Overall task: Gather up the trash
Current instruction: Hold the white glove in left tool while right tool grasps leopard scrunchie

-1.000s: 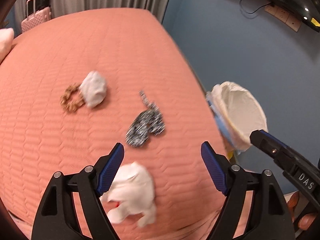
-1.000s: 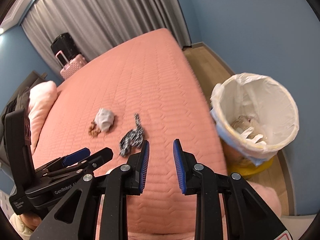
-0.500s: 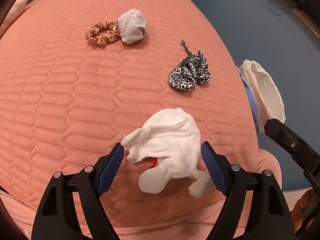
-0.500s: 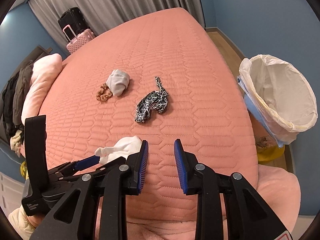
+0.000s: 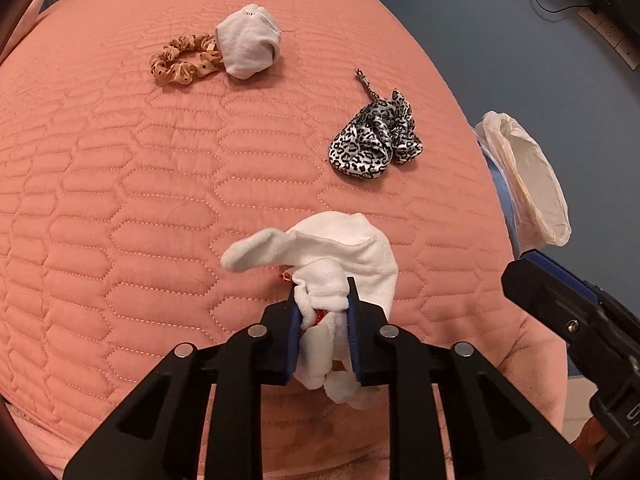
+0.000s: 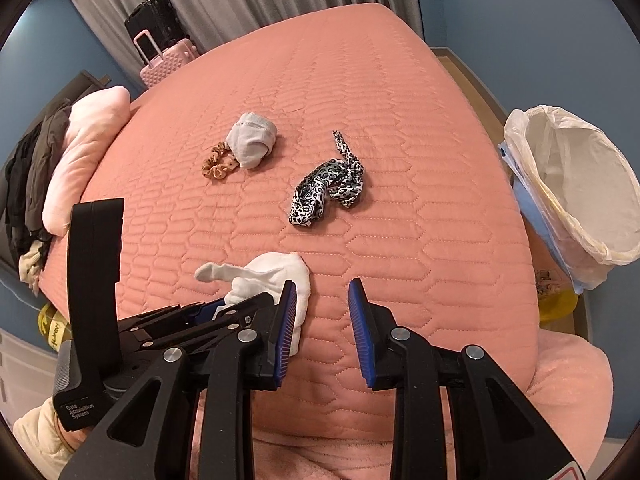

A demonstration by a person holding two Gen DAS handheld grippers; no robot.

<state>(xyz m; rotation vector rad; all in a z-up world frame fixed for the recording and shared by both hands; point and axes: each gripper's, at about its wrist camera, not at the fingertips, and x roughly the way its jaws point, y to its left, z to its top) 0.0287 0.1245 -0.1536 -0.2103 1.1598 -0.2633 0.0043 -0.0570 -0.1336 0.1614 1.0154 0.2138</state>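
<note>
My left gripper (image 5: 322,300) is shut on a crumpled white cloth (image 5: 344,252) lying at the near edge of the pink bed (image 5: 120,200); a bit of red shows inside the cloth. The cloth also shows in the right wrist view (image 6: 276,272), with the left gripper (image 6: 216,308) on it. My right gripper (image 6: 322,304) is open and empty, just right of the cloth above the bed. A trash bin with a white liner (image 6: 576,184) stands off the bed's right side; it also shows in the left wrist view (image 5: 528,184).
On the bed lie a leopard-print fabric piece (image 5: 376,140), a balled white sock (image 5: 248,46) and a tan scrunchie (image 5: 180,62). A pink pillow (image 6: 88,152) is at left, suitcases (image 6: 164,52) and curtains behind.
My left gripper moved down onto the white cloth and closed on it. The right gripper came closer to the bed and opened a little wider.
</note>
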